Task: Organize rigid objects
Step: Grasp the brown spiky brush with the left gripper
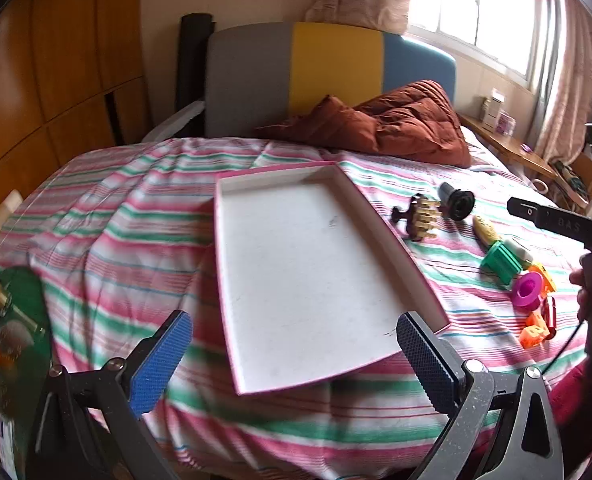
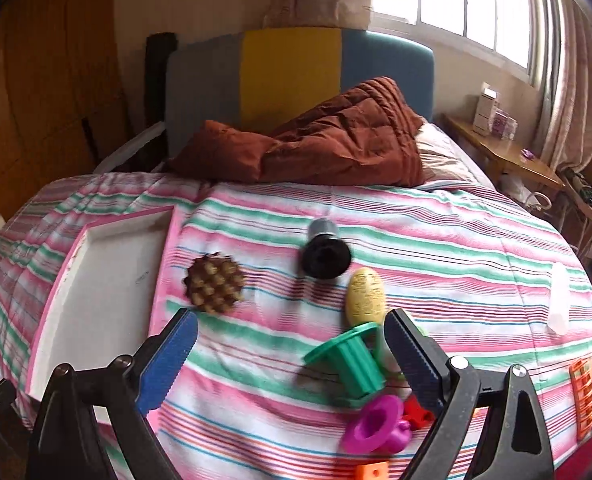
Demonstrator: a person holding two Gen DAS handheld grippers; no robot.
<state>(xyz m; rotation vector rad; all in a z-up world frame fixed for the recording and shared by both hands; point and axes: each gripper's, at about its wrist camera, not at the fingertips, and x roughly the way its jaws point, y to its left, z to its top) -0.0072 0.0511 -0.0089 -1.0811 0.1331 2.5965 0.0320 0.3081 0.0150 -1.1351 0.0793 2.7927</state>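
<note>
The left gripper [image 1: 294, 354] hangs with its jaws spread wide and nothing between them, poised over the near end of a shallow pink-rimmed tray [image 1: 391, 236] whose white floor holds nothing. The right gripper [image 2: 292, 350] is likewise released, above a green spool [image 2: 347, 360] lying on the striped bedspread [image 2: 455, 240]. Near it lie a magenta spool [image 2: 375, 420], a yellow oval piece [image 2: 365, 294], a black funnel-shaped part [image 2: 323, 256] and a brown studded disc [image 2: 214, 284], all outside the tray, to its right.
</note>
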